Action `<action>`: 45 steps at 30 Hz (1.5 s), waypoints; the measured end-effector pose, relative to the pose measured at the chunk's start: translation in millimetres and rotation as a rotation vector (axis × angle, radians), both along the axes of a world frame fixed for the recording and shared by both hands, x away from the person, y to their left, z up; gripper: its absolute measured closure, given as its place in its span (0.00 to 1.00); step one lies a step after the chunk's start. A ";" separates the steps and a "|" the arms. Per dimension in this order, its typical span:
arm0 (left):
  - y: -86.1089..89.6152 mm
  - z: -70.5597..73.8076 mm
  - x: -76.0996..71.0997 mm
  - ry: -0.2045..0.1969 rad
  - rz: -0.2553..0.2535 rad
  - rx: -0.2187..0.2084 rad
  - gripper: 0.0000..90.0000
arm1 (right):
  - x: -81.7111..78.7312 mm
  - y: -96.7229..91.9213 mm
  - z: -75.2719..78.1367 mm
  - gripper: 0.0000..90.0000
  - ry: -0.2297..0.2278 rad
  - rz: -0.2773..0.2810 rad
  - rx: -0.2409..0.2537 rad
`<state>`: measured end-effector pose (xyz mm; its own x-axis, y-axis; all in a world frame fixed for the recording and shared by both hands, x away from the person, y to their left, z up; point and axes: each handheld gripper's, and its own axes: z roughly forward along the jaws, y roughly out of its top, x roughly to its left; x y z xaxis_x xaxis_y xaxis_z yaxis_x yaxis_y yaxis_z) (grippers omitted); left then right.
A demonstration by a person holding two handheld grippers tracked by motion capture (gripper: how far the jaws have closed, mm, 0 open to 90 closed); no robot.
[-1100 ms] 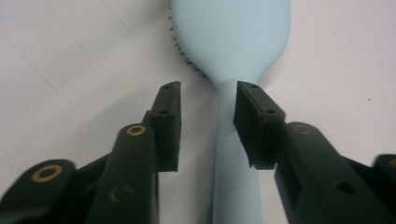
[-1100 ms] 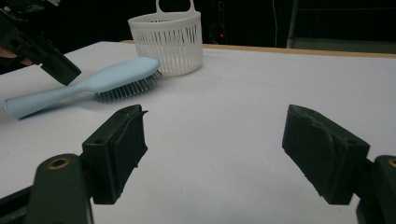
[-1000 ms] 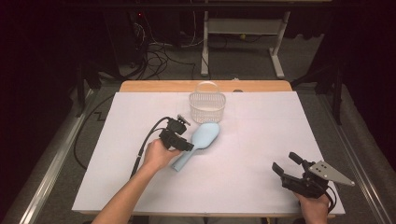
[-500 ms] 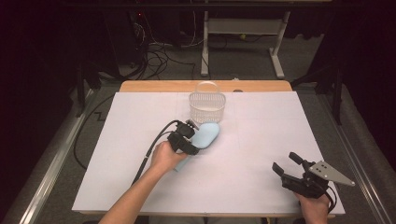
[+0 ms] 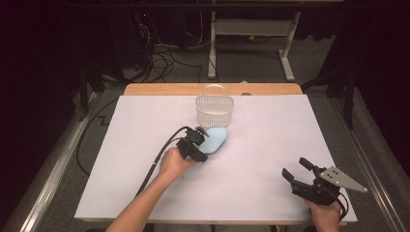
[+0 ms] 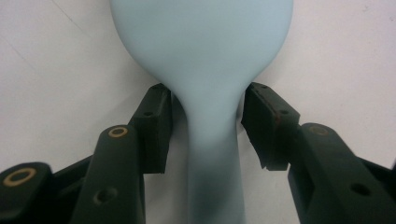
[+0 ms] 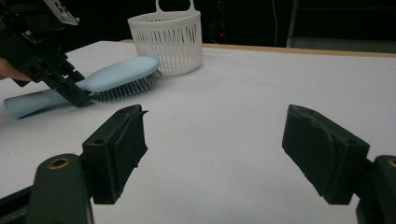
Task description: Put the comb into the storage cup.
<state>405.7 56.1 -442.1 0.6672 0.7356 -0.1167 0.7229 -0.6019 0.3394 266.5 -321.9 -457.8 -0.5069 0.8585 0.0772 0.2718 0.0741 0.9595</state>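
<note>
A light blue hairbrush [image 5: 215,138] lies bristles down on the white table [image 5: 270,130], its head just in front of a white slotted basket [image 5: 214,110]. My left gripper [image 5: 201,145] reaches over the brush's handle. In the left gripper view the hairbrush [image 6: 210,70] narrows into its neck between the two pads of the left gripper [image 6: 205,126], which stand close on either side without squeezing it. My right gripper [image 5: 295,167] rests open at the table's front right corner with nothing between its fingers. The right gripper view looks past the right gripper [image 7: 212,140] to the hairbrush [image 7: 116,74], basket [image 7: 166,39] and left gripper [image 7: 56,70].
A wooden strip [image 5: 159,89] edges the table's far side. Behind it are dark floor, cables [image 5: 164,58] and a white desk frame [image 5: 251,43]. A black cable [image 5: 159,154] trails from the left gripper toward the front edge.
My left hand has moved right and lower, so its gripper now covers the brush's handle near the head. The brush, basket and right gripper have stayed put.
</note>
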 end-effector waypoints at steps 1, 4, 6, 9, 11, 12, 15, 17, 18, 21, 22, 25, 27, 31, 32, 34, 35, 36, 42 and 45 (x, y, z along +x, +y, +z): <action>-0.3 0.0 -0.1 -0.002 0.000 0.004 0.58 | 0.0 0.1 0.0 0.25 0.000 0.001 0.000; -1.7 0.1 -1.2 -0.018 -0.004 0.021 0.63 | 0.0 0.1 0.0 0.25 0.000 0.000 0.000; -2.0 0.2 -1.0 -0.015 -0.005 0.022 0.64 | -0.1 0.1 0.0 0.25 -0.001 0.001 0.000; -2.3 0.3 -1.2 -0.023 -0.009 0.030 0.67 | -0.1 0.2 0.0 0.25 0.000 0.001 -0.001; -2.2 0.3 -1.2 -0.020 -0.007 0.028 0.67 | 0.0 0.2 0.0 0.25 0.000 0.001 -0.001; -2.1 0.3 -1.2 -0.022 -0.010 0.031 0.68 | 0.0 0.2 0.0 0.25 0.000 0.001 -0.001; -2.4 0.4 -1.7 -0.021 -0.010 0.033 0.69 | 0.1 0.3 0.0 0.25 -0.001 0.002 -0.002; -2.7 0.6 -2.0 -0.026 -0.018 0.042 0.70 | 0.0 0.4 0.0 0.25 0.000 0.002 -0.002; -2.8 0.7 -2.3 -0.023 -0.018 0.043 0.71 | 0.0 0.5 0.0 0.25 0.000 0.002 -0.002; -2.7 1.0 -2.4 -0.023 -0.028 0.049 0.72 | 0.0 0.6 0.0 0.25 -0.001 0.003 -0.003; -2.8 1.1 -2.3 -0.022 -0.032 0.051 0.73 | 0.0 0.6 0.0 0.25 0.000 0.003 -0.003; -3.3 1.3 -2.8 -0.028 -0.043 0.055 0.74 | 0.2 0.7 -0.1 0.25 0.001 0.003 -0.003; -2.9 1.3 -2.7 -0.028 -0.047 0.054 0.75 | 0.1 0.7 -0.1 0.25 0.001 0.003 -0.004; -2.6 1.1 -3.4 -0.035 -0.055 0.053 0.75 | 0.4 0.9 -0.3 0.25 0.003 0.003 -0.006; -2.7 0.9 -3.8 -0.040 -0.056 0.053 0.75 | 0.3 0.9 -0.2 0.25 0.002 0.003 -0.006; -2.6 0.9 -4.3 -0.045 -0.060 0.052 0.75 | 0.3 0.8 -0.2 0.25 0.002 0.003 -0.006; -2.4 0.9 -4.4 -0.047 -0.063 0.051 0.75 | 0.3 0.7 -0.3 0.25 0.002 0.003 -0.005; -2.4 0.9 -4.6 -0.047 -0.064 0.049 0.75 | 0.3 0.7 -0.2 0.25 0.002 0.003 -0.004; -3.1 0.7 -6.1 -0.057 -0.072 0.041 0.75 | 0.6 0.6 -0.4 0.25 0.004 0.003 -0.005; -2.4 1.5 -6.9 -0.062 -0.073 0.033 0.75 | 0.5 0.7 -0.5 0.25 0.004 0.003 -0.005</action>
